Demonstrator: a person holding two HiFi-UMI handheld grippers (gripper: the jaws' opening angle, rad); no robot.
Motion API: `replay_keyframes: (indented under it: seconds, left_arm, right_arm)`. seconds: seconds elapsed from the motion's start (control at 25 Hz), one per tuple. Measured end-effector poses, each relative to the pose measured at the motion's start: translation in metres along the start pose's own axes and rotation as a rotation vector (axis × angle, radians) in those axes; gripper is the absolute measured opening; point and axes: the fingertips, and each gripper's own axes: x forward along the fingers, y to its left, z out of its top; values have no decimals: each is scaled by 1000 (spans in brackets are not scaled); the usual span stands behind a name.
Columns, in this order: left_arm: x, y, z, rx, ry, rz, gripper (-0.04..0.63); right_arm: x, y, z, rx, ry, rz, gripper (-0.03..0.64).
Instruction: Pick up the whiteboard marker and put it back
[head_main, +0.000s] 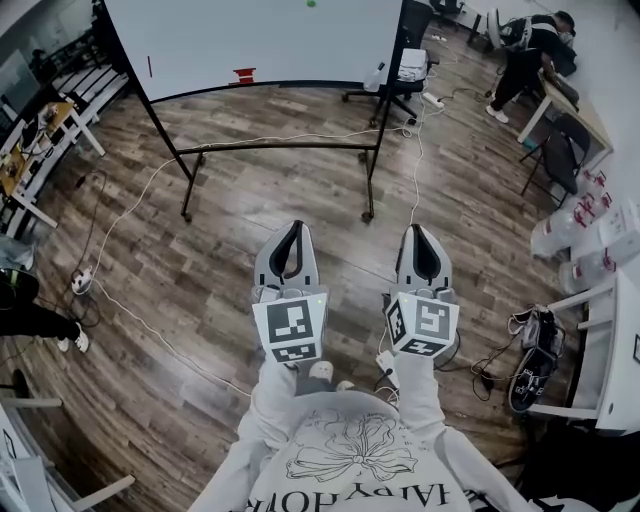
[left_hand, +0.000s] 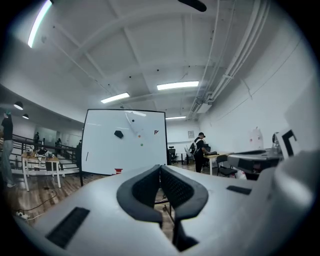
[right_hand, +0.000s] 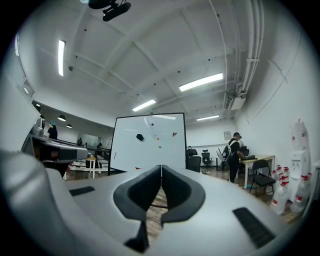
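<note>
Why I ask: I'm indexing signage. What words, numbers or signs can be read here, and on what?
Sweatshirt: upside-down lettering under a flower drawing, cut off by the picture's edge; not surely readable.
Whiteboard: one small red mark near its upper right, perhaps "F"; too small to confirm.
Marker cubes: black square codes, no words.
Jugs: red labels, too small to read.

Both held level, pointing forward: left claw (head_main: 293, 230), and right claw (head_main: 420, 232) just beside it. Jaws together on each, nothing between.
</note>
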Motion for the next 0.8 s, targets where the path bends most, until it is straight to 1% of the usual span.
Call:
replay_keyframes:
  seconds: [0.2, 0.52, 0.64, 0.8]
  left_arm:
    - [15, 19, -8, 0, 10, -7, 6]
    - [46, 48, -26, -3, 58, -10, 6]
    - [69, 53, -31, -10, 67, -1, 6]
    - [112, 55, -37, -12, 72, 14, 6]
  right_arm:
    - [18, 12, -11, 22, 23, -14, 3]
    - [52, 19, -33, 64, 79, -41, 3]
    - [75, 16, -39, 57, 88, -36, 3]
    - [119, 0, -48, 60, 93, -26, 3]
